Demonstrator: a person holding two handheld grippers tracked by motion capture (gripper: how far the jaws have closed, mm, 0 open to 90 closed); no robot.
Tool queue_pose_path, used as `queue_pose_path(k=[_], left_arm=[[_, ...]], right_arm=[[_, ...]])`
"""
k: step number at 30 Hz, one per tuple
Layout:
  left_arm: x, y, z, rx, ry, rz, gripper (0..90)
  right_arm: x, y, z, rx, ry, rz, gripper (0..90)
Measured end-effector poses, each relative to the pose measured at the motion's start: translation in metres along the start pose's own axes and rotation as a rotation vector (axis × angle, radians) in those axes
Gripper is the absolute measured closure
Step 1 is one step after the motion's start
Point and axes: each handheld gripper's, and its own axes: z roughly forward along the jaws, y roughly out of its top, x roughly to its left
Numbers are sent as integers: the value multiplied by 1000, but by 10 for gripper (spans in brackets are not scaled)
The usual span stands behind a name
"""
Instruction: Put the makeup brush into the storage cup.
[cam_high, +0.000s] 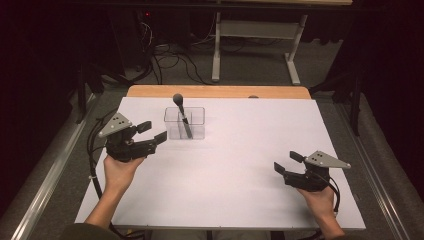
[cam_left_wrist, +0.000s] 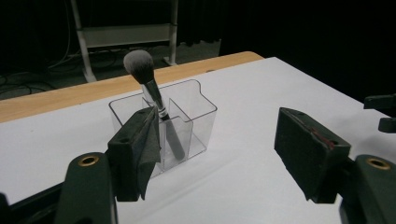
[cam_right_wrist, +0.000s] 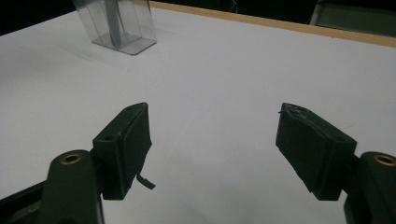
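Note:
A clear plastic organizer (cam_high: 184, 122) with compartments stands on the white table top (cam_high: 240, 165), toward the back left. A makeup brush (cam_high: 182, 113) leans upright in it, its dark bristle head on top. In the left gripper view the organizer (cam_left_wrist: 189, 123) and the brush (cam_left_wrist: 152, 95) sit just beyond the jaws. My left gripper (cam_high: 151, 132) hovers open just left of the organizer, nothing between its jaws (cam_left_wrist: 217, 156). My right gripper (cam_high: 285, 162) rests open at the front right, far from the organizer (cam_right_wrist: 119, 23), its jaws (cam_right_wrist: 215, 149) empty.
A wooden strip (cam_high: 217, 91) borders the table's far edge. Beyond it stand a grey table frame (cam_high: 257, 45) and loose cables (cam_high: 170, 57) on the floor. Metal rails run along both sides of the table.

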Motion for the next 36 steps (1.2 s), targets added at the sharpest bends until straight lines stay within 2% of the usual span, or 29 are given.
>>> queue_pose_path(k=[2, 29, 36], left_arm=[[0, -1, -1, -4, -6, -9, 315], [-6, -12, -4, 3, -13, -1, 308], [-5, -17, -5, 2, -14, -14, 306]], right_arm=[[0, 0, 0, 0, 0, 0, 280], [0, 0, 0, -1, -1, -1, 280], [0, 0, 0, -1, 0, -2, 280]])
